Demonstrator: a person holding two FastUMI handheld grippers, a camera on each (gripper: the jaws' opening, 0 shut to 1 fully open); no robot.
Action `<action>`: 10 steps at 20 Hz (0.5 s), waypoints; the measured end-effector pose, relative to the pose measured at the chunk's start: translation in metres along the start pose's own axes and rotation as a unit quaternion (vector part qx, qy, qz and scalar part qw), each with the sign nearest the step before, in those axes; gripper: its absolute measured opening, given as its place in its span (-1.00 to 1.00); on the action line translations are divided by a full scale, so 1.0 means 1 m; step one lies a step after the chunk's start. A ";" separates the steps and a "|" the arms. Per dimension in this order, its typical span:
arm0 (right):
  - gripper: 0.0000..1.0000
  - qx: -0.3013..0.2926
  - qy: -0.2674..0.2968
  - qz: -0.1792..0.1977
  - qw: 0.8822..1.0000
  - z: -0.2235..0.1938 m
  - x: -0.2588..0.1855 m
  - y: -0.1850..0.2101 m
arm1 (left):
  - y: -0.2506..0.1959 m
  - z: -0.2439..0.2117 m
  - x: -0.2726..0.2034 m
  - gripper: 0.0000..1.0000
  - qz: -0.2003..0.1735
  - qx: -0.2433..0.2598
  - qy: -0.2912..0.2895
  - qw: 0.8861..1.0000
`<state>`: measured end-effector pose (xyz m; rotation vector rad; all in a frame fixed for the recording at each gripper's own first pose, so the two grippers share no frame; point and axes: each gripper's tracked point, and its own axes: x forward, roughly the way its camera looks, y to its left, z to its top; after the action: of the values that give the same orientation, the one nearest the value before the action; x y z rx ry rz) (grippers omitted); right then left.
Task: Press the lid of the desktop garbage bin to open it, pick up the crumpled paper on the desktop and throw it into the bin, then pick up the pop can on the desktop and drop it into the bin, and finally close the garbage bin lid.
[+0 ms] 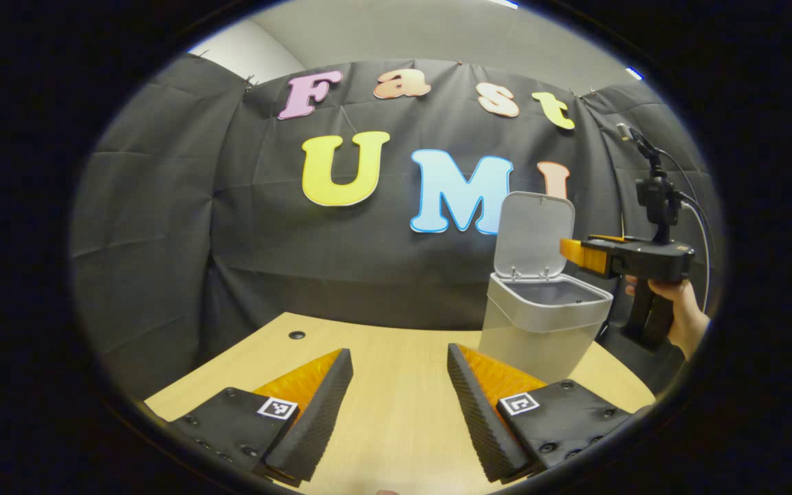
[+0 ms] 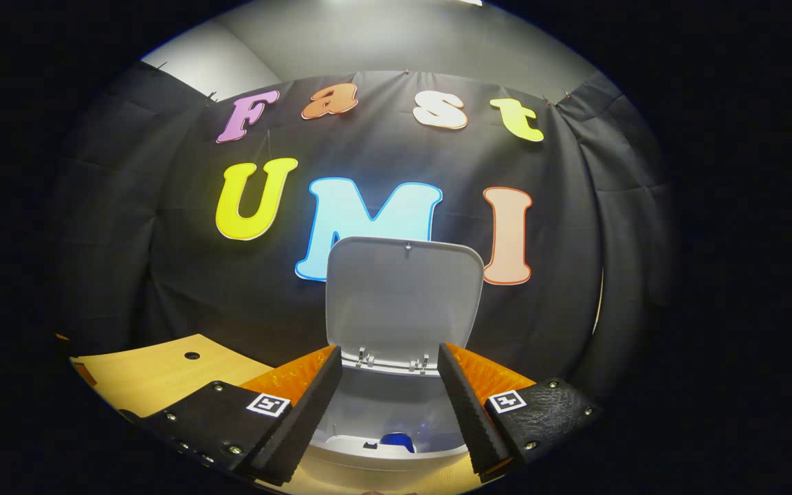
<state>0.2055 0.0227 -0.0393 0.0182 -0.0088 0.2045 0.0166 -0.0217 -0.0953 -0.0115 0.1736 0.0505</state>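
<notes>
The grey desktop bin (image 1: 540, 323) stands at the table's right end with its lid (image 1: 533, 234) raised upright. My right gripper (image 1: 578, 253), held by a hand (image 1: 685, 320), hovers just above the bin's open mouth. In the right gripper view that gripper (image 2: 389, 349) is open with nothing between its fingers, and it looks down past the raised lid (image 2: 403, 295) into the bin (image 2: 382, 457). A small blue object (image 2: 397, 442) lies inside. My left gripper (image 1: 399, 350) hangs open and empty over the wooden table (image 1: 396, 419), left of the bin.
A round cable hole (image 1: 296, 335) marks the table's far left part. The black cloth wall stands close behind the bin. The table's right edge runs just past the bin, with dark floor beyond.
</notes>
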 end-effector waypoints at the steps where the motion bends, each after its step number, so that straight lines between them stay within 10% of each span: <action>1: 0.79 0.000 0.000 0.000 1.000 0.003 0.000 0.000 | 0.002 -0.001 0.000 0.87 0.000 -0.003 0.001 1.000; 10: 0.79 0.006 -0.022 -0.028 0.999 0.073 0.028 0.008 | 0.047 0.009 0.020 0.87 -0.042 0.018 -0.005 0.999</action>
<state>0.2312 0.0350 0.0343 0.0348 -0.0514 0.1482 0.0358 0.0267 -0.0906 0.0180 0.1640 -0.0371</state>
